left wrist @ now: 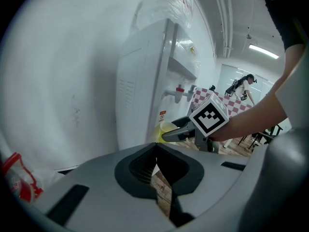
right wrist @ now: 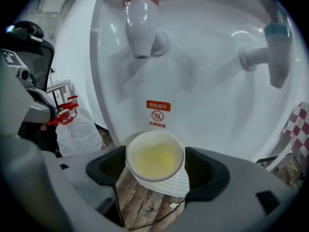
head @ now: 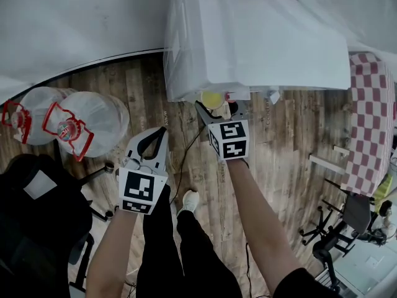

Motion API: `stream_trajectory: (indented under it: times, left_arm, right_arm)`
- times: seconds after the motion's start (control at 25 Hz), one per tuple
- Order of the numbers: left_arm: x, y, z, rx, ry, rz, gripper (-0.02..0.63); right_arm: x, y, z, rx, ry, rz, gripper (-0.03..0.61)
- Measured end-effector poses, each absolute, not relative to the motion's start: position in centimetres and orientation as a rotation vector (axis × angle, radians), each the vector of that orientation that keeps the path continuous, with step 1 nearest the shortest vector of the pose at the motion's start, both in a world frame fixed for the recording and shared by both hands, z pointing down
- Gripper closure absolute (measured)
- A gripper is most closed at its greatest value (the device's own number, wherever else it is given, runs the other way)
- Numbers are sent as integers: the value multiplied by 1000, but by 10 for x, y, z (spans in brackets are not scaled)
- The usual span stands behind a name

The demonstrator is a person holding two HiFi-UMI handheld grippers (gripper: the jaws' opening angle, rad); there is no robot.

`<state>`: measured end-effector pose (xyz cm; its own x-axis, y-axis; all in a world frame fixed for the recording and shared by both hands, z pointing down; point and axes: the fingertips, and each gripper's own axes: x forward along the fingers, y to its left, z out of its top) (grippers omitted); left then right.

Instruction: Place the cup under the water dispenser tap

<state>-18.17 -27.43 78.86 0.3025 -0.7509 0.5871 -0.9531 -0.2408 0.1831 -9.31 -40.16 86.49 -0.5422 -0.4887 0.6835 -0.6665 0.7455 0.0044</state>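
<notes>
A pale yellow cup (right wrist: pixel 154 161) sits between the jaws of my right gripper (right wrist: pixel 155 164), which is shut on its sides. It hangs over the white drip grille (right wrist: pixel 181 186) of the water dispenser (right wrist: pixel 203 100), below and a little right of the red tap (right wrist: pixel 141 21); the blue tap (right wrist: pixel 275 52) is far right. From the head view the cup (head: pixel 211 98) is at the dispenser's (head: pixel 248 36) front edge, held by the right gripper (head: pixel 214 108). My left gripper (head: pixel 162 131) is shut and empty, held back to the left (left wrist: pixel 155 150). Whether the cup rests on the grille is unclear.
Two large water bottles (head: pixel 80 123) with red handles lie on the wood floor at left, next to a black chair (head: pixel 37 228). A red-checked tablecloth (head: pixel 369 123) and an office chair (head: pixel 338 234) are at right. A cable (head: pixel 186 160) runs along the floor by the person's shoe (head: pixel 190 200).
</notes>
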Motion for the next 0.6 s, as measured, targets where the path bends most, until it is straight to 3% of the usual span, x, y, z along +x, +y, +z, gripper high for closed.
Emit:
stream_trajectory:
  times: [0.6]
  left_arm:
    - [-172,-261,750,2095,-1533,546,598]
  right_arm:
    - [-73,-376,824,878,-2278,365,210]
